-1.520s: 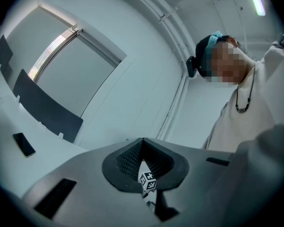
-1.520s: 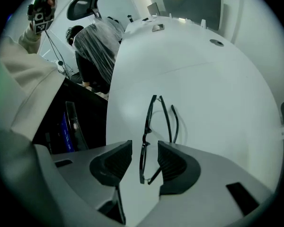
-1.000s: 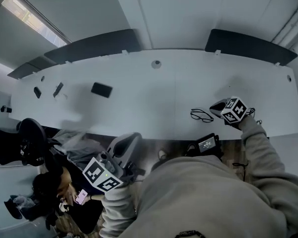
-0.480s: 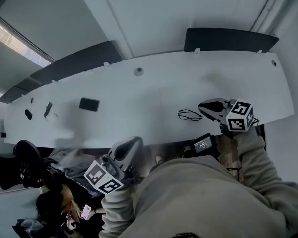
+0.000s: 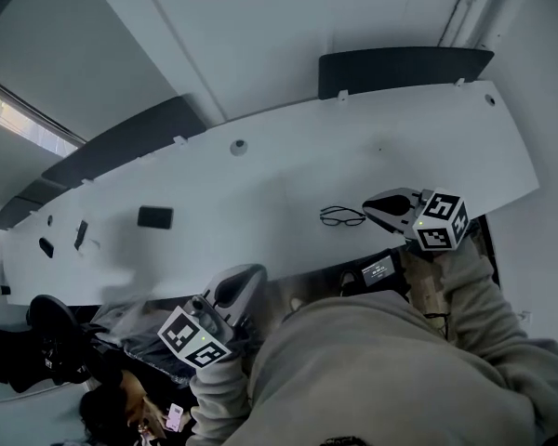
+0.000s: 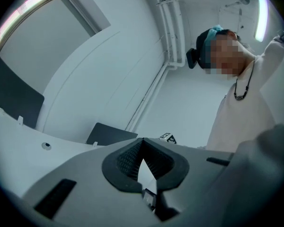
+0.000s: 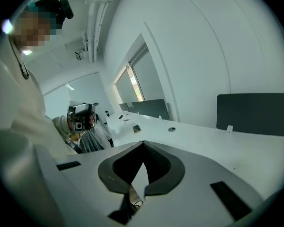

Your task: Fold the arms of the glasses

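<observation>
Glasses (image 5: pixel 342 216) lie on bench (image 5: pixel 214 193), just at 9 o'clock of right tongs (image 5: pixel 372 204). Left tongs (image 5: pixel 249 279) off bench's 6 o'clock edge. Both tongs pressed together, empty.

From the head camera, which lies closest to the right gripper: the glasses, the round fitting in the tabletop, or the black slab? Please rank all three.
1. Glasses: on the table just left of the right gripper.
2. Round fitting: mid-table, toward the far edge.
3. Black slab: well off to the left.
</observation>
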The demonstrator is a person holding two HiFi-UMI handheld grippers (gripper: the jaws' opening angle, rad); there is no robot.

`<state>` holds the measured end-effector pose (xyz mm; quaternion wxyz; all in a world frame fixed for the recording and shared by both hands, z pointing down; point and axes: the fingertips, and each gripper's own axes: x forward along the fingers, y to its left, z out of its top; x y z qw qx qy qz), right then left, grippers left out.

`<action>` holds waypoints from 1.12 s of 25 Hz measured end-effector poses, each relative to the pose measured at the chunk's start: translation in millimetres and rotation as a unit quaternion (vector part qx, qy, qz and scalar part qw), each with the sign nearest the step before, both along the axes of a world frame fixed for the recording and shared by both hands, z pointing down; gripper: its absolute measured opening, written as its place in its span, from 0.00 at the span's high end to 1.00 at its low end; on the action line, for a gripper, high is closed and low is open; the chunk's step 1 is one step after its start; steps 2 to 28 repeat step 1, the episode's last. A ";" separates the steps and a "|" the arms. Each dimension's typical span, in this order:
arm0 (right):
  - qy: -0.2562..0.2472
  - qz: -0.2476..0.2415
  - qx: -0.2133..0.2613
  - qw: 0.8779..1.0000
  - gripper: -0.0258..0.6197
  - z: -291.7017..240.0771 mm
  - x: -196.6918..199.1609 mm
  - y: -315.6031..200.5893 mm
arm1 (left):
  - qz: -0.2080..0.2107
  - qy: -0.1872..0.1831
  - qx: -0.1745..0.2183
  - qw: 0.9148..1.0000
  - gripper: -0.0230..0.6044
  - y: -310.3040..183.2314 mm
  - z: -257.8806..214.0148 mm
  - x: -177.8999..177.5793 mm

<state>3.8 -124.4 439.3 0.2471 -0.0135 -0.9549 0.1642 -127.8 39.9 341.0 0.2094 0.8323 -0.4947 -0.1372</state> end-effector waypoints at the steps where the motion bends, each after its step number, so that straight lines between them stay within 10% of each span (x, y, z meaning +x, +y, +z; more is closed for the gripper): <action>1: 0.000 0.000 0.002 1.000 0.93 -2.2 2.0 -0.6 | 0.005 -0.003 -0.001 1.000 0.96 -1.3 -0.3 2.7; 28: 0.000 0.000 0.002 1.000 0.93 -2.2 2.0 -0.6 | 0.005 -0.003 -0.001 1.000 0.96 -1.3 -0.3 2.7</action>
